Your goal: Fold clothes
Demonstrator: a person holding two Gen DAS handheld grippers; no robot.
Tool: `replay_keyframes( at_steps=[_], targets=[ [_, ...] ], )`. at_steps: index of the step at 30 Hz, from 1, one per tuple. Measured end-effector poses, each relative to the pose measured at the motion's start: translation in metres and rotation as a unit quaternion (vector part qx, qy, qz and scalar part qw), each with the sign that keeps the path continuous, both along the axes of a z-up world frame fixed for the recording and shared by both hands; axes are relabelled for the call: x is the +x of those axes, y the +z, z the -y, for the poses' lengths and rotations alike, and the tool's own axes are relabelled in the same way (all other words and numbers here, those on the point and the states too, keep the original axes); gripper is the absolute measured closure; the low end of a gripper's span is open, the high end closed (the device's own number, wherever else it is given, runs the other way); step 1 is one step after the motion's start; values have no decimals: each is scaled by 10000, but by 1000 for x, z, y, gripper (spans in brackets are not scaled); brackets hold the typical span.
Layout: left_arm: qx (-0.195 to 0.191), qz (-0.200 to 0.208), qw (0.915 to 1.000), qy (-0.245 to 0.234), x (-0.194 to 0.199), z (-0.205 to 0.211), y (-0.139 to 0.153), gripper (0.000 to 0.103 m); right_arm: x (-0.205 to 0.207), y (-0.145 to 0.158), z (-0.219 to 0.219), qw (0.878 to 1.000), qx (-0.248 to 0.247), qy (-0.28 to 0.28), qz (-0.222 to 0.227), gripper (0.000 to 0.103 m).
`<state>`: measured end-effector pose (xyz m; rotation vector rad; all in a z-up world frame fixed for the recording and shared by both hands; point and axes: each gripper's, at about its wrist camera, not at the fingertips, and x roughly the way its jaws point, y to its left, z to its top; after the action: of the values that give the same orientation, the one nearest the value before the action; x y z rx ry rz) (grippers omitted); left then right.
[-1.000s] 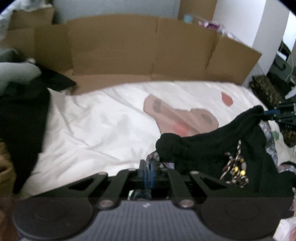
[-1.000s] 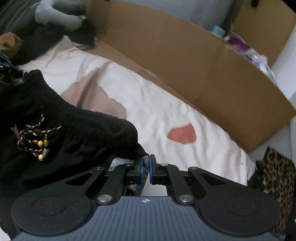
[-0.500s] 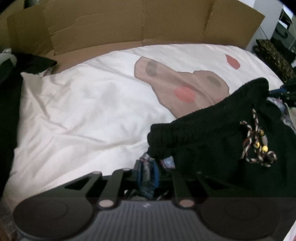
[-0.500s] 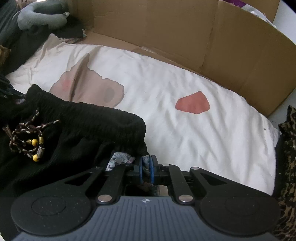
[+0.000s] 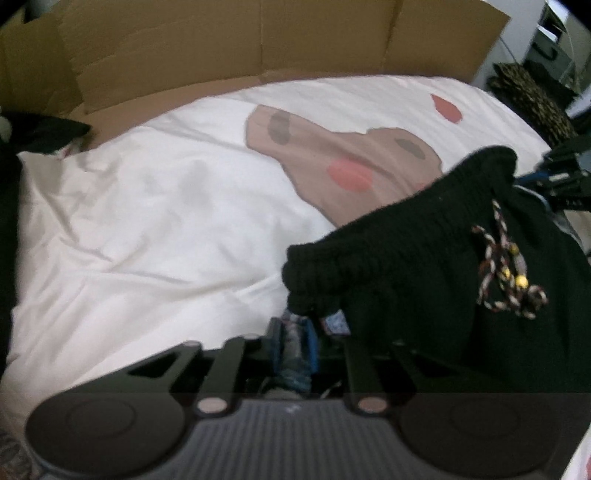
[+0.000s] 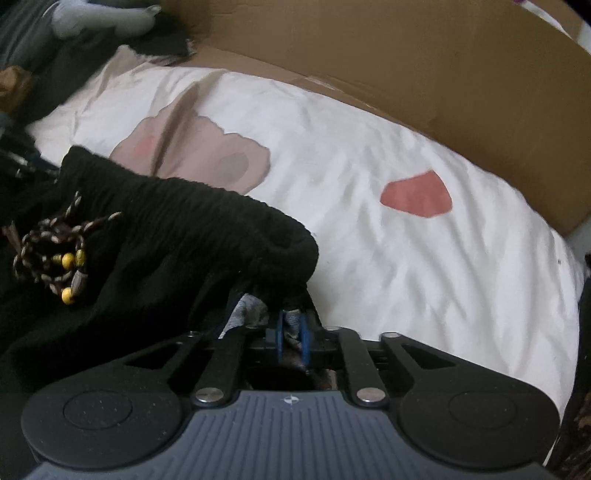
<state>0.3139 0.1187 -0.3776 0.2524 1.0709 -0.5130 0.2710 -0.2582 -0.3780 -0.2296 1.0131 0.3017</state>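
Black shorts (image 5: 417,258) with an elastic waistband and a braided, beaded drawstring (image 5: 506,273) hang stretched between my two grippers above a white bed sheet (image 5: 155,229). My left gripper (image 5: 293,336) is shut on one end of the waistband, with patterned lining pinched between its blue pads. At the other end of the shorts (image 6: 166,236), my right gripper (image 6: 291,328) is shut on the waistband corner in the same way. The drawstring (image 6: 55,247) dangles at the left in the right wrist view. The right gripper (image 5: 554,181) also shows at the far right of the left wrist view.
The sheet bears a brown animal print (image 5: 343,162) and a red patch (image 6: 417,195). Brown cardboard (image 5: 258,40) stands along the far edge of the bed. Dark clothes (image 5: 40,129) and a grey soft item (image 6: 99,18) lie at the left end. Leopard-print fabric (image 5: 532,96) sits at the right.
Both grippers have moved forward and lower over the bed, carrying the shorts with them; the sheet now fills more of each view. Both grips stay shut on the waistband.
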Motion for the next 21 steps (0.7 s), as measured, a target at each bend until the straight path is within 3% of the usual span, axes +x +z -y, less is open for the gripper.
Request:
replay_keyframes(
  at_steps=[4,10,21],
  targets=[
    [34,300,9990,330,-9,0,5,98,-3,13,0,9996,-120,-55,243,99],
    [29,708,9958,579,-13,-9,29,98,0,30,5,9981,-249,-195,528,100],
    [116,1382,9860,923,-4,-24,71,98,16,69,-18,9921,-518,166,1134,100]
  ],
)
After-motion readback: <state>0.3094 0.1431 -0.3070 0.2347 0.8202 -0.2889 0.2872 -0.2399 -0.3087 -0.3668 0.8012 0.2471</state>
